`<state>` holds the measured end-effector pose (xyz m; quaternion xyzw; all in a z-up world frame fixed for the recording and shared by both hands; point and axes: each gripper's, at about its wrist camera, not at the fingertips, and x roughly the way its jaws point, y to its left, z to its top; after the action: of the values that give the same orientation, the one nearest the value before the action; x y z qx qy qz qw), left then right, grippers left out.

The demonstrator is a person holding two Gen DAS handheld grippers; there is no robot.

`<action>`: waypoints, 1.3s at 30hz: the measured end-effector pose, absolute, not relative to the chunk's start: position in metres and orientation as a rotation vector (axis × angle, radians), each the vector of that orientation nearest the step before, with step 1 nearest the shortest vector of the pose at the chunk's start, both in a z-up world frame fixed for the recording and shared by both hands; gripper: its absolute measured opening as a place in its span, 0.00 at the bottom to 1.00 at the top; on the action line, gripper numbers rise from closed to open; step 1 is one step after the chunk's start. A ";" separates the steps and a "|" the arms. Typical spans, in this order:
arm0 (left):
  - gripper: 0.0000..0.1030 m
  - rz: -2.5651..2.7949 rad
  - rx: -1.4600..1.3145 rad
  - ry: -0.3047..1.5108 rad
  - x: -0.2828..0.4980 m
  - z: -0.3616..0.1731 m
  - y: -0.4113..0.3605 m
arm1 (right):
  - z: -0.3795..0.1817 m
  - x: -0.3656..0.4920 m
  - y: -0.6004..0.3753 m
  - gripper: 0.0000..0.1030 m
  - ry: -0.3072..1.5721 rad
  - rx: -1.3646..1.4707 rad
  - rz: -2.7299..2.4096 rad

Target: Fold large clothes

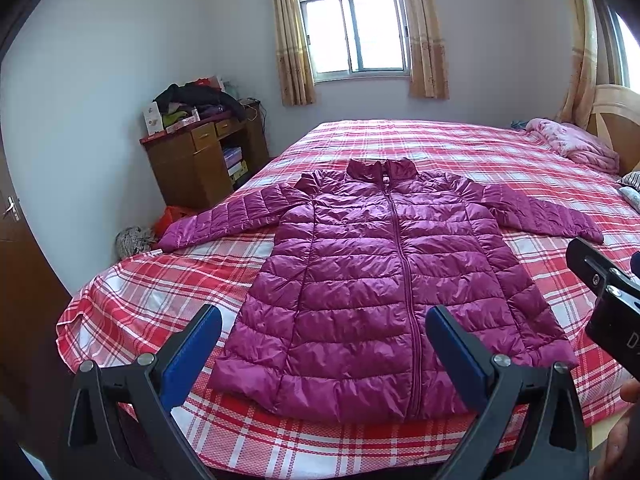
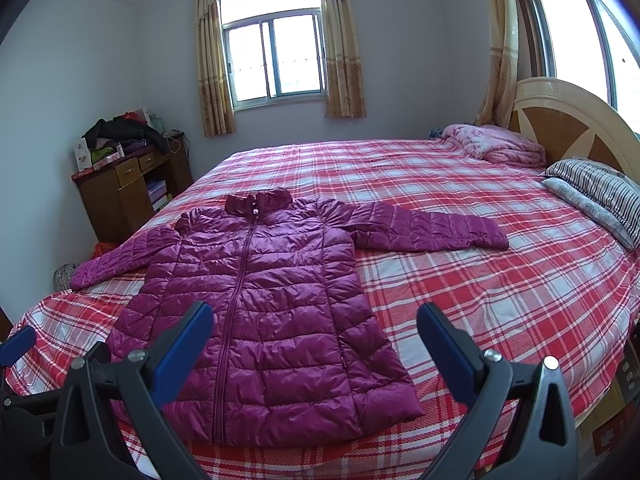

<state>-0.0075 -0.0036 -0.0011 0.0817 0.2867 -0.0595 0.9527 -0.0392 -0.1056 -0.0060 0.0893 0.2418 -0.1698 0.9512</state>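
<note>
A magenta quilted down jacket (image 1: pixel 372 276) lies flat and zipped on the red plaid bed (image 1: pixel 160 288), front up, collar away from me, both sleeves spread out sideways. It also shows in the right wrist view (image 2: pixel 260 308). My left gripper (image 1: pixel 324 344) is open and empty, held above the jacket's hem. My right gripper (image 2: pixel 316 340) is open and empty, held above the jacket's right lower edge. The right gripper's body shows at the right edge of the left wrist view (image 1: pixel 608 292).
A folded pink quilt (image 2: pixel 496 144) and striped pillows (image 2: pixel 596 196) lie by the wooden headboard (image 2: pixel 568 120). A brown cabinet (image 1: pixel 200 160) piled with clothes stands at the left wall. The bed's near edge (image 2: pixel 320 460) runs just below the hem.
</note>
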 end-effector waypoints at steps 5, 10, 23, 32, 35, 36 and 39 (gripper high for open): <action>0.99 -0.120 0.166 0.584 -0.008 -0.001 -0.004 | -0.006 -0.039 -0.106 1.00 0.494 0.185 -0.344; 0.99 -0.124 0.162 0.583 -0.008 -0.001 -0.004 | -0.006 -0.039 -0.105 1.00 0.493 0.184 -0.343; 0.99 -0.124 0.161 0.583 -0.009 -0.001 -0.004 | -0.006 -0.040 -0.104 1.00 0.496 0.188 -0.341; 0.99 -0.124 0.159 0.586 -0.009 0.000 -0.005 | -0.007 -0.039 -0.102 1.00 0.508 0.193 -0.336; 0.99 -0.125 0.160 0.588 -0.009 -0.001 -0.005 | -0.007 -0.038 -0.103 1.00 0.510 0.196 -0.336; 0.99 -0.126 0.160 0.590 -0.009 -0.001 -0.005 | -0.007 -0.038 -0.104 1.00 0.509 0.196 -0.336; 0.99 -0.128 0.159 0.594 -0.009 -0.002 -0.004 | -0.007 -0.038 -0.103 1.00 0.512 0.196 -0.334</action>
<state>-0.0085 -0.0045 -0.0024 0.0781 0.2924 -0.0631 0.9510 -0.0380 -0.1033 -0.0073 0.0966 0.2516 -0.1641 0.9489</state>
